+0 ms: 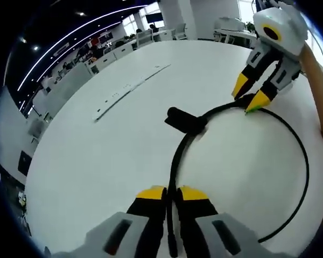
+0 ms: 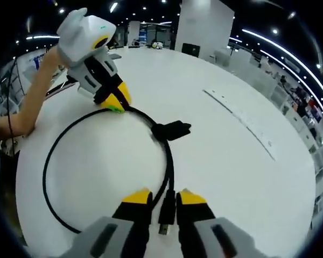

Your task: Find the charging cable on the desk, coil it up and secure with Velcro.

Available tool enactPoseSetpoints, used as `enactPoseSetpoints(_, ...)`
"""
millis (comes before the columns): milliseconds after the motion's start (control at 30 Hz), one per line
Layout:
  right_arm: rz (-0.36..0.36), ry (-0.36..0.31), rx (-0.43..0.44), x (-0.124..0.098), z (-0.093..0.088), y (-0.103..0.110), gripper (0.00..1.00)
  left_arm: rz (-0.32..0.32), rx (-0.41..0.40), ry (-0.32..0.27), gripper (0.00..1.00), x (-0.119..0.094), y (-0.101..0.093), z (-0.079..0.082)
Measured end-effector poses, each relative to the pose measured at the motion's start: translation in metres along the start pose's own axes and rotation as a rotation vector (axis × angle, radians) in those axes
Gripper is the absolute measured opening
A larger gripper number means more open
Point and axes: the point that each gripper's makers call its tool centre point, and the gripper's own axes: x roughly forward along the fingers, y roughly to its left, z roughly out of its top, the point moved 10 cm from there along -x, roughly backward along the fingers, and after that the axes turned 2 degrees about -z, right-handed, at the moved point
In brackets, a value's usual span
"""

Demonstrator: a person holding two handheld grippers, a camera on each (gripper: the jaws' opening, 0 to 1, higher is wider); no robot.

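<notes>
Both tools (image 1: pixel 173 194) (image 2: pixel 164 199) pinch the cable (image 1: pixel 304 161), hiding its ends.

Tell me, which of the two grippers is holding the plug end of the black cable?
The right gripper: the cable's metal plug sticks out between its yellow tips. The left gripper clamps plain cord instead.

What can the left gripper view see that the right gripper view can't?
Left gripper view: the left gripper from behind, closed on the charging cable, and the right gripper facing it, pinching the cable's far part. Right gripper view: it's swapped, with the right gripper's jaws near you and the cable's metal plug poking out between them. Both: the black cable loop, the Velcro strap on it, the white desk, a long pale strip and a person's forearm.
</notes>
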Motion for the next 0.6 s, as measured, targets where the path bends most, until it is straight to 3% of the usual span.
enactPoseSetpoints(233, -0.011, -0.005, 0.004, -0.0011, -0.0008, 0.0000, 0.27, -0.001, 0.028, -0.007, 0.12, -0.0004, 0.0012, -0.0004)
enactPoseSetpoints(600, -0.039, -0.002, -0.053, -0.0019, 0.0017, 0.0002, 0.35, 0.017, 0.019, -0.039, 0.29, -0.0014, 0.0087, 0.0003)
